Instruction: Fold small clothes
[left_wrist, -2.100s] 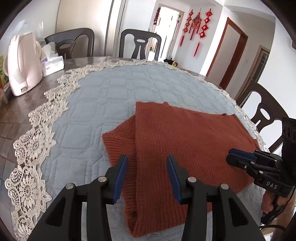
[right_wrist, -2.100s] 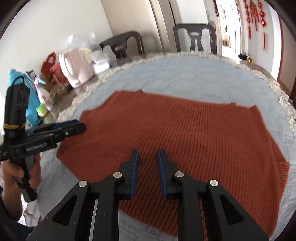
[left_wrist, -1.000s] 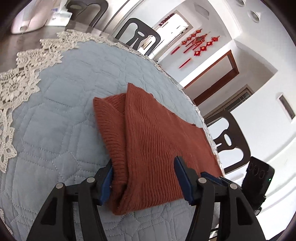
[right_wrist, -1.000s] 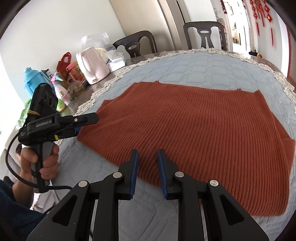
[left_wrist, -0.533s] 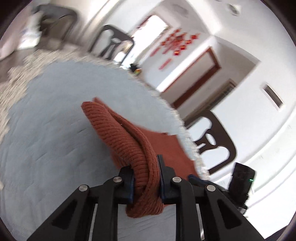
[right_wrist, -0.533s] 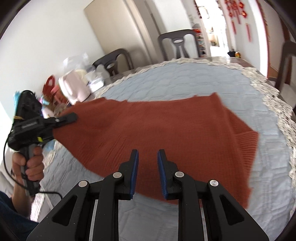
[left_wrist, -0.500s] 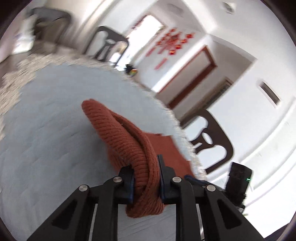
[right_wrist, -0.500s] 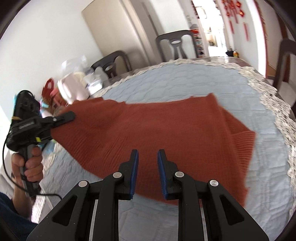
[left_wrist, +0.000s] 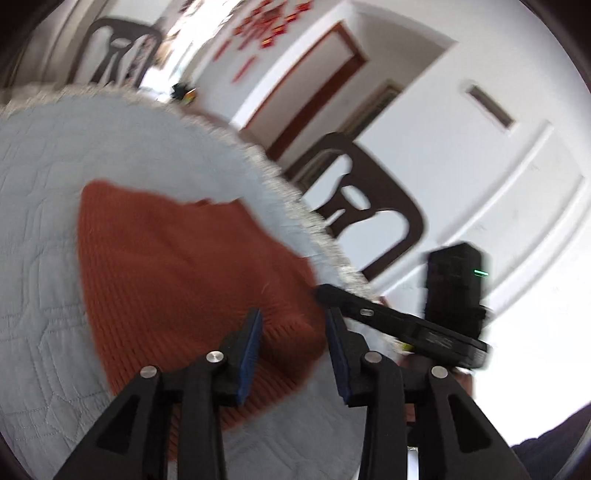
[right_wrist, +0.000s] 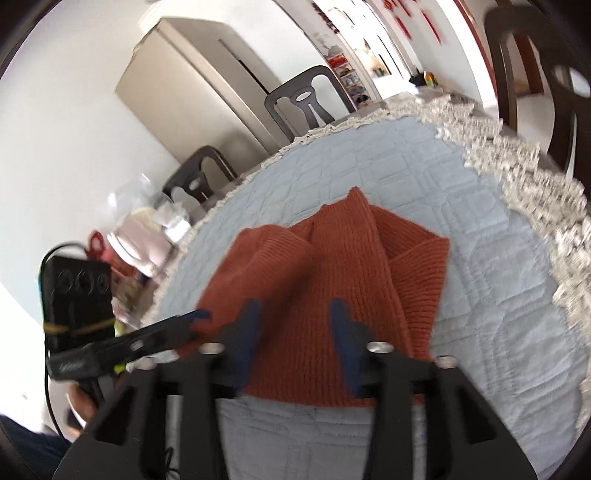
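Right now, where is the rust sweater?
The rust sweater lies folded on the blue quilted cloth, just ahead of both open grippers, the right gripper and the left gripper.

The table is wearing a pale blue quilted cloth edged in cream lace. A rust knit garment is lying folded on the cloth near its close edge, and a pink kettle is sitting among blurred clutter at the table's left side.

Bare quilted cloth beside sweater
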